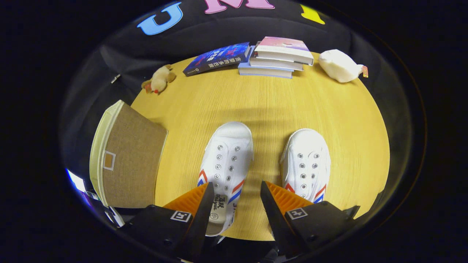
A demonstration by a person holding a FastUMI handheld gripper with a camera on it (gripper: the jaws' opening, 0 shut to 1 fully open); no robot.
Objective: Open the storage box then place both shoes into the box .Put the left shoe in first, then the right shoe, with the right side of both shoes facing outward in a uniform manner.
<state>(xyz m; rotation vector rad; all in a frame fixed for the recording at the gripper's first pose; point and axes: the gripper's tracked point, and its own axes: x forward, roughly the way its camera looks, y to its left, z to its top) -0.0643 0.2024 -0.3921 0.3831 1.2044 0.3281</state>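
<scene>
Nothing seems done yet: the brown fabric storage box (128, 160) is sitting closed on the round yellow wooden table (329, 109), left of the two white canvas shoes (226, 160), (306, 160). The claw (236, 199) is hovering wide open, gripping nothing.

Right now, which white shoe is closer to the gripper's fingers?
The white shoe beside the brown storage box: this shoe has its heel between the open gripper fingers. The other shoe lies outside them.

The gripper (237, 190) hovers with its fingers (204, 208) spread wide apart, holding nothing.
</scene>
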